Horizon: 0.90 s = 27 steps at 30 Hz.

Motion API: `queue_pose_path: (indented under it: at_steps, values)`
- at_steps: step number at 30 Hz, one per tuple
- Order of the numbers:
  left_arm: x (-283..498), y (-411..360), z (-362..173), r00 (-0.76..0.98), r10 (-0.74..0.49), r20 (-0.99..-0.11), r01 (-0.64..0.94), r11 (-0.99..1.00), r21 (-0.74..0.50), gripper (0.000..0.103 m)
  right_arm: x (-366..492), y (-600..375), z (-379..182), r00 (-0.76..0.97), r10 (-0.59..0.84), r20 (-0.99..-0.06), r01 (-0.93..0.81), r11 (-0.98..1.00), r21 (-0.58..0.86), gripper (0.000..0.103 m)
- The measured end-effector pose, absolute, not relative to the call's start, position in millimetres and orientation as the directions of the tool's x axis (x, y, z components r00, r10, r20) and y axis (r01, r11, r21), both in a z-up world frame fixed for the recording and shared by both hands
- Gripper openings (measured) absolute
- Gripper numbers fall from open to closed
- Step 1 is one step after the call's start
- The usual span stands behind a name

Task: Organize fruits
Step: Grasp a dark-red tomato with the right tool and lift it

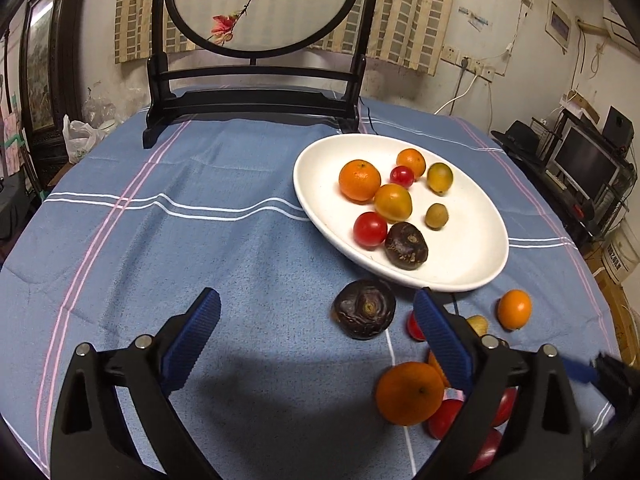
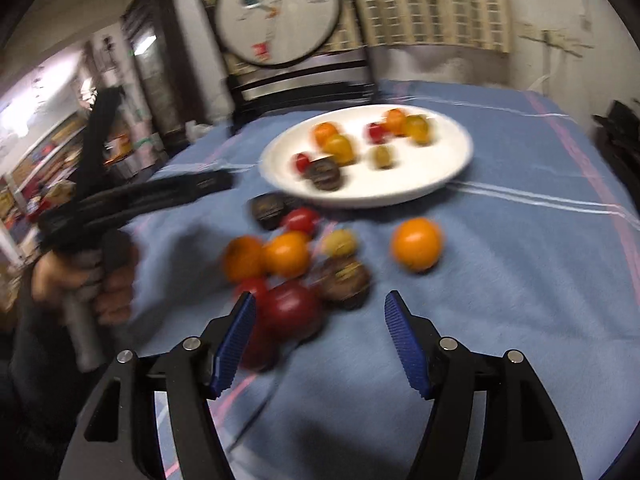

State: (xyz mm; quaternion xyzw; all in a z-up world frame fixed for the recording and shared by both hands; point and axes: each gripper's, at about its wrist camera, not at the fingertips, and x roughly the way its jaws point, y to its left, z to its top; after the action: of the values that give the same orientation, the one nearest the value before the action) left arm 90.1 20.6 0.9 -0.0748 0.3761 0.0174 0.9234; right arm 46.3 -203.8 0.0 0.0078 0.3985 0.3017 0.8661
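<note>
The left gripper (image 1: 316, 312) stands with its ribbed blue pads (image 1: 192, 340) wide apart and nothing between them, above bare cloth. The right gripper (image 2: 320, 320) is parted about half as wide, also empty; its view is smeared, so fine detail there is uncertain.

The white plate (image 1: 472, 216), a smooth shallow oval, holds eight pieces: a dimpled mandarin (image 1: 359, 180), glossy yellow-orange and red tomatoes, a small greenish fruit and a dark wrinkled fruit (image 1: 406, 245). A second dark wrinkled fruit (image 1: 364, 309), flattened and ringed on top, lies on the cloth just beside the plate's near rim.

The loose pile (image 2: 292, 264) of oranges, red tomatoes, a large deep-red fruit and another brown wrinkled one sits near the right gripper's pads. A single orange fruit (image 2: 416, 244) lies apart from it.

The table carries a blue woven cloth (image 1: 200, 240) with white and pink stripes, slightly rumpled. At its far edge stands a dark wooden frame (image 1: 256, 92) holding a round painted screen. Behind are a stained plaster wall and a checked curtain.
</note>
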Motion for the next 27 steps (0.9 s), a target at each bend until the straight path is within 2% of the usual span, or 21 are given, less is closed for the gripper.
queue_pose_path:
  at_steps: [4, 15, 18, 24, 27]
  values:
    - [91.6, 20.4, 0.0, 0.707, -0.028, -0.707, -0.086, 0.988, -0.125, 0.095, 25.3, -186.8, -1.9, 0.447, 0.542, -0.711, -0.567, 0.787, 0.244, 0.067]
    - [91.5, 18.3, -1.8, 0.689, -0.055, -0.723, -0.067, 0.988, -0.139, 0.095, 19.7, -138.5, -27.6, 0.399, 0.43, -0.81, -0.568, 0.809, 0.15, 0.066]
    - [89.9, 14.7, -1.7, 0.686, -0.072, -0.724, -0.046, 0.989, -0.142, 0.096, 24.0, -139.6, -26.3, 0.422, 0.407, -0.81, -0.536, 0.833, 0.139, 0.041]
    - [84.8, 3.2, -5.9, 0.665, -0.109, -0.739, 0.033, 0.993, -0.116, 0.098, 25.2, -155.1, -21.4, 0.427, 0.449, -0.785, -0.526, 0.83, 0.189, 0.04]
    - [77.6, -3.5, -7.4, 0.651, -0.107, -0.751, 0.095, 0.994, -0.06, 0.098, 27.1, -170.4, -18.1, 0.44, 0.457, -0.773, -0.516, 0.833, 0.198, 0.04]
